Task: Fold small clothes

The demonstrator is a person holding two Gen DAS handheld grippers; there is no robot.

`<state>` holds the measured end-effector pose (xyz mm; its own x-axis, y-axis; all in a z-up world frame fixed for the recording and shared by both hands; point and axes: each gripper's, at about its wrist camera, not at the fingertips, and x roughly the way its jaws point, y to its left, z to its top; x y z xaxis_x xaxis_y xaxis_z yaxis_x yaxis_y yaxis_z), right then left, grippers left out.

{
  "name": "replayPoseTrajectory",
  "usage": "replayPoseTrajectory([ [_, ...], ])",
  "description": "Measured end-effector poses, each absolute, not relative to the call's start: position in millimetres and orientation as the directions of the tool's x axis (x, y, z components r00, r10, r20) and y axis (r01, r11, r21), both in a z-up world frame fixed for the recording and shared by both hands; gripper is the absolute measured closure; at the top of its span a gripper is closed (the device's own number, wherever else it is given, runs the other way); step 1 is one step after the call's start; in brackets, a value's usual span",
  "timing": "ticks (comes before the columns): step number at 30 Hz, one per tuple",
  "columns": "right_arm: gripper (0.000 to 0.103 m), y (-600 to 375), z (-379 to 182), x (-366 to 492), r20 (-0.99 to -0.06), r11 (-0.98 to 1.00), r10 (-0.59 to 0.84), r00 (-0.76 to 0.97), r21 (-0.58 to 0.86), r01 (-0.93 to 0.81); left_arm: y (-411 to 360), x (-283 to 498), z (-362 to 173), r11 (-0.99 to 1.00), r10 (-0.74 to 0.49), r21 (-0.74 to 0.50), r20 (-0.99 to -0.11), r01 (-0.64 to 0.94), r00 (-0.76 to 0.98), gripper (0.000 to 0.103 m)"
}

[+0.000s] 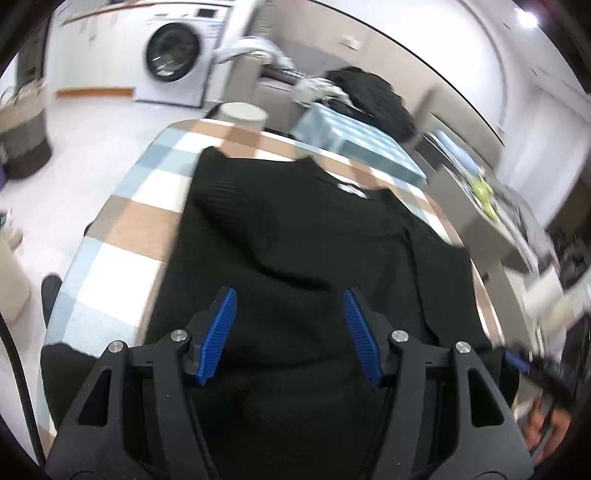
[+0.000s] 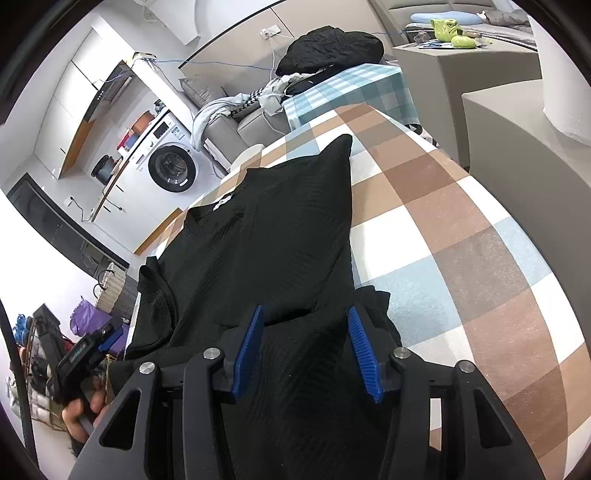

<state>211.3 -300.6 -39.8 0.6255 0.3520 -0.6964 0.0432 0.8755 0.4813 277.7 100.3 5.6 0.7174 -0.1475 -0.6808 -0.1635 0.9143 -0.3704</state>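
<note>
Folding a black top on the checked table

Holding both grippers low over the black top (image 2: 280,236), you have it lying on the checked tablecloth (image 2: 461,229), collar label toward the far end. Its right side is folded inward, so a long straight edge runs down the right of the cloth, and one sleeve hangs over the table's left edge.

Your left gripper (image 1: 290,334) stands with its blue pads apart over the near part of the top; nothing is pinched between them. Your right gripper (image 2: 306,352) also has its pads apart, just above the near hem, with the fabric beneath and not clamped.

At the far end of the table a second, blue-checked table (image 2: 354,88) carries a black heap of clothing (image 2: 328,50) and some loose grey garments. A washing machine (image 2: 171,171) stands far left, and a woven basket (image 1: 24,129) sits on the floor left of the table. A green mug (image 2: 445,27) rests on a grey cabinet at far right. The tablecloth right of the top lies bare.
</note>
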Motion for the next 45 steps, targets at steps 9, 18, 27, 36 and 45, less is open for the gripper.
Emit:
replayPoseTrajectory([
  [9, 0.053, -300.0, -36.3, 205.4, -0.710, 0.883, 0.343, 0.615, 0.467, 0.046, 105.7, 351.5, -6.0, 0.925, -0.021, -0.284, -0.700, -0.252, 0.714, 0.045],
  [18, 0.053, -306.0, -39.6, 204.7, -0.718, 0.881, 0.338, 0.609, 0.469, 0.065, 104.2, 385.1, -24.3, 0.932, 0.154, -0.110, -0.744, -0.346, 0.650, 0.101],
  [27, 0.053, -308.7, -39.1, 207.8, -0.720, 0.881, 0.337, 0.607, 0.468, 0.067, 56.5, 373.7, 41.4, 0.978, -0.085, -0.203, -0.583, -0.044, 0.808, 0.096],
  [36, 0.053, -312.0, -31.4, 197.4, -0.715, 0.887, 0.321, 0.621, 0.456, 0.068, 62.5, 328.2, 43.1, 0.987, -0.016, -0.136, -0.632, -0.091, 0.775, 0.031],
  [45, 0.045, -328.1, -26.7, 184.8, -0.731, 0.912, 0.277, 0.624, 0.404, 0.069, 115.3, 219.7, 37.9, 0.972, 0.068, -0.131, -0.640, -0.196, 0.766, 0.027],
])
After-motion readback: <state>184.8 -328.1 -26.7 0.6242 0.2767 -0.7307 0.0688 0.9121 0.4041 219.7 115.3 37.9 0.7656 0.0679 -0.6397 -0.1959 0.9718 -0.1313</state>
